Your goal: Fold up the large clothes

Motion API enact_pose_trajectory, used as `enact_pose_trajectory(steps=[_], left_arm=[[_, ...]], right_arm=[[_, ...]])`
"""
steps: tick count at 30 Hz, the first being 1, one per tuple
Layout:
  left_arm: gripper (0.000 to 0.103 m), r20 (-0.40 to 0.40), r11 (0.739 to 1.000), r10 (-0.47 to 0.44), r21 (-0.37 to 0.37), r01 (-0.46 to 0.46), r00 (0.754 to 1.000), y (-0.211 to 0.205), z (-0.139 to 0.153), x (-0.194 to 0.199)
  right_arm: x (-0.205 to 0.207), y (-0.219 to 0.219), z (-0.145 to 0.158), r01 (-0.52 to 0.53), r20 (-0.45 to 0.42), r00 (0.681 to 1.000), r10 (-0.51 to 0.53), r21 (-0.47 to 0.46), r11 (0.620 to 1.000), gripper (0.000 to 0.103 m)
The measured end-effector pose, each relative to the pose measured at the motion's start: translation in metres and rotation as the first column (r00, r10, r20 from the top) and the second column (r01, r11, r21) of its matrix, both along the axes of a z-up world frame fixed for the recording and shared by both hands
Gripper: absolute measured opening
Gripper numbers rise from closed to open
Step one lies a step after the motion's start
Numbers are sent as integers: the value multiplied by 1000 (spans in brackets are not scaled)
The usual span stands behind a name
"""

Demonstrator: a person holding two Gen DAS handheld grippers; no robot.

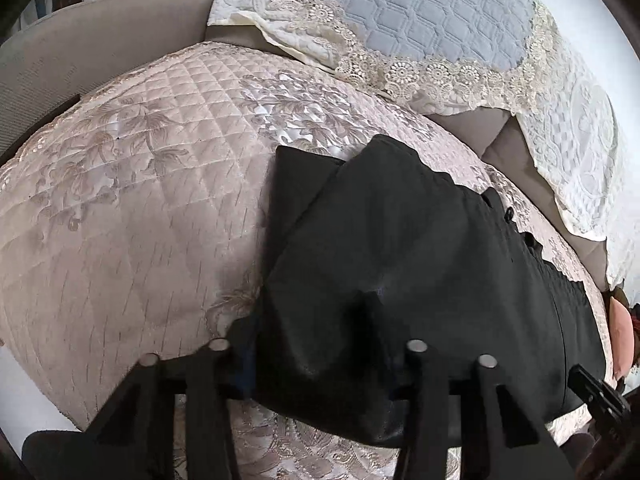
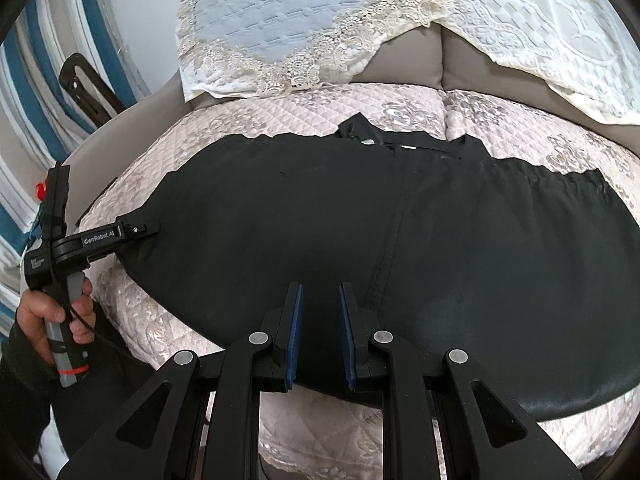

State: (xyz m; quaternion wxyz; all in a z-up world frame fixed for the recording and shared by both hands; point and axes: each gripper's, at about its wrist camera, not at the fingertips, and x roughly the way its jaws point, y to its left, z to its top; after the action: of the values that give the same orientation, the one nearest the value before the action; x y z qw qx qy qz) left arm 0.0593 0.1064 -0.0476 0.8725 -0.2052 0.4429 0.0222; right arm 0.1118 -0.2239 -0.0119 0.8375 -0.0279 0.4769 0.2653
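A large black garment (image 2: 360, 232) lies spread across the pink quilted sofa cover (image 2: 400, 104), running from the left end of the seat to the right, with its gathered waistband toward the far right and a small buttoned flap at the far edge. In the right wrist view the right gripper (image 2: 320, 332) hovers at the garment's near edge, its blue-padded fingers (image 2: 294, 336) parted by a narrow gap with black cloth lying below and between them; nothing is pinched. The left gripper (image 2: 154, 227) reaches in from the left, its tip touching the garment's left end, where the cloth narrows to a point. In the left wrist view that gripper (image 1: 320, 320) has the dark cloth bunched up over and between its fingers, which look clamped on it, though the fabric hides the tips. A lace-trimmed cushion (image 2: 280, 20) leans against the far backrest.
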Motion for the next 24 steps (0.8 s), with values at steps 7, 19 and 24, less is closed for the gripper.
enact_pose_trajectory(steps=[7,19,24], left_arm=[[12,91,999,-41,-8,42,995,-1,42,-4],[9,318,916,-383,7,401,867,-130,131,4],[9,247,819,-547,-38,572,800,-207,87,17]], right_arm=[[-3,-31,5,63,2,998,-63,28,998,18],[-9,-97,18,201,15,979,-202,75,977,18],[-13,-119,15,247,-3,969,-248,75,966,18]])
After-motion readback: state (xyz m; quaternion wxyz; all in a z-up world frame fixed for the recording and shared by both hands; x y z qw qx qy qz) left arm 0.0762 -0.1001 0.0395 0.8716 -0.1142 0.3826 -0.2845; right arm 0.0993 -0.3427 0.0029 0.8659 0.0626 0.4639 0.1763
